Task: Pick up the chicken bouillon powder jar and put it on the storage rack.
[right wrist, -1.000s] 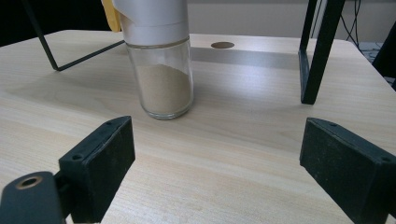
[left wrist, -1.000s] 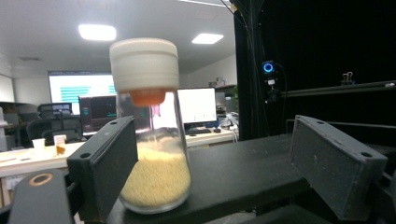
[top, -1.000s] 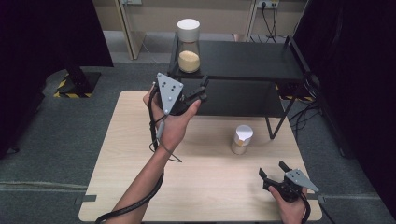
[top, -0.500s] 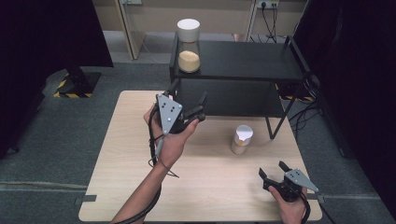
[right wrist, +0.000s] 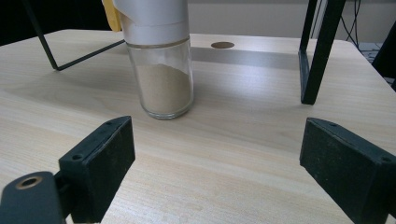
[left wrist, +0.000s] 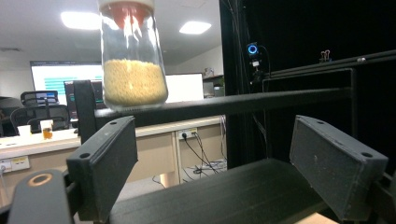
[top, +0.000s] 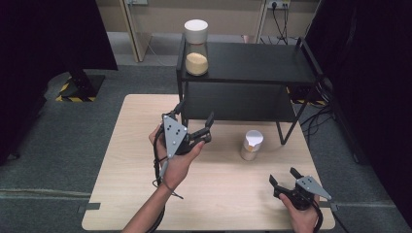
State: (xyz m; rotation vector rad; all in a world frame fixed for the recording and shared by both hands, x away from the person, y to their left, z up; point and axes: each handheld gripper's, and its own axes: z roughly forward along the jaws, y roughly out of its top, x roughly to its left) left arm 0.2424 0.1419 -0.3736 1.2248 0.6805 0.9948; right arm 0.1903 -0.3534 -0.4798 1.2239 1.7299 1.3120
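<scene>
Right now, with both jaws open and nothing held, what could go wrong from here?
1. The tall jar stands near the corner of the black shelf; a clumsy grasp by the left hand-held gripper might tip it off.
2. That gripper's jaws sit close to the shelf's front bar and could catch on it.
3. The right hand-held gripper could knock over the small jar standing free on the table.

The tall jar [left wrist: 133,51] loses its lid top at the left gripper view's upper edge (the shelf rail [left wrist: 224,105] hides its base).
</scene>
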